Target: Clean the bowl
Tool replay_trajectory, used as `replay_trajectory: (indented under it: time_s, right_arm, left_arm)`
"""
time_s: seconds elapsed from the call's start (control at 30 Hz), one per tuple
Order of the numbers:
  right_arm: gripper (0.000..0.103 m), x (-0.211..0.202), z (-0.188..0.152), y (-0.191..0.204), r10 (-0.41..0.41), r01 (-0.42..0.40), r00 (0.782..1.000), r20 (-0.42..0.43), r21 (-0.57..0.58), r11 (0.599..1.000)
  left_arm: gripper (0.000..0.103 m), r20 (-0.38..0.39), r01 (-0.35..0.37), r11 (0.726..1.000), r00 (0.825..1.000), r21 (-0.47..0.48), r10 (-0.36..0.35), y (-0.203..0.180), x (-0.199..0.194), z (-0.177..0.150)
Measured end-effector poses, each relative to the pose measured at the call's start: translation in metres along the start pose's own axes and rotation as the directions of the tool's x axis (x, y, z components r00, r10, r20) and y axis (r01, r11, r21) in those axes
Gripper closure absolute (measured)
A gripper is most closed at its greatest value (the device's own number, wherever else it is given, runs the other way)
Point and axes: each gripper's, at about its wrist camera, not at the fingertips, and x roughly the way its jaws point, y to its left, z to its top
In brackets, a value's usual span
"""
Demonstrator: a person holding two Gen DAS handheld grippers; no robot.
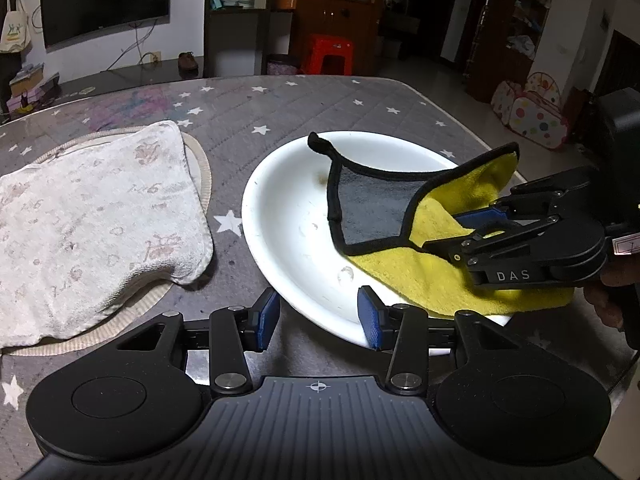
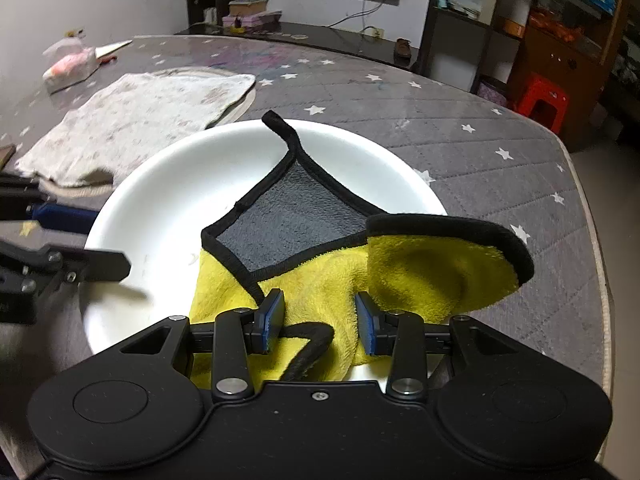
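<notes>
Star-patterned grey table (image 1: 320, 104) carries the white bowl (image 1: 288, 216) near its right edge. Right gripper (image 2: 320, 320) clenches the yellow cloth (image 2: 420, 276) to wipe inside; left gripper (image 1: 320, 316) straddles the near rim, apparently steadying it, grip uncertain.

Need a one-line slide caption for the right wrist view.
Right claw grips a yellow cloth lying in a white bowl on the starred table.
</notes>
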Motion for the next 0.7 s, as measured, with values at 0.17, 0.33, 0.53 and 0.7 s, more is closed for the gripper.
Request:
replay_trajectory:
  time_s: [0.17,0.33,0.53,0.7]
  right_arm:
    - [0.060,0.002,0.000,-0.003,0.013,-0.013,1.000,0.007,0.021,1.000]
    - [0.057,0.004,0.002,-0.006,0.016,-0.017,1.000,0.015,0.027,0.999]
    - [0.054,0.011,0.006,-0.007,0.020,-0.022,0.999,0.034,0.042,0.999]
    - [0.053,0.016,0.009,-0.008,0.018,-0.020,0.999,0.047,0.048,0.999]
  left_arm:
    - [0.058,-0.002,0.004,1.000,1.000,0.002,-0.004,-0.001,0.002,0.000]
    - [0.058,0.000,0.001,1.000,1.000,0.006,-0.001,-0.003,0.001,-0.001]
    - [0.057,-0.001,0.001,1.000,1.000,0.007,-0.001,-0.005,0.000,-0.002]
    - [0.057,-0.003,0.005,1.000,1.000,0.005,-0.005,-0.005,0.000,-0.002]
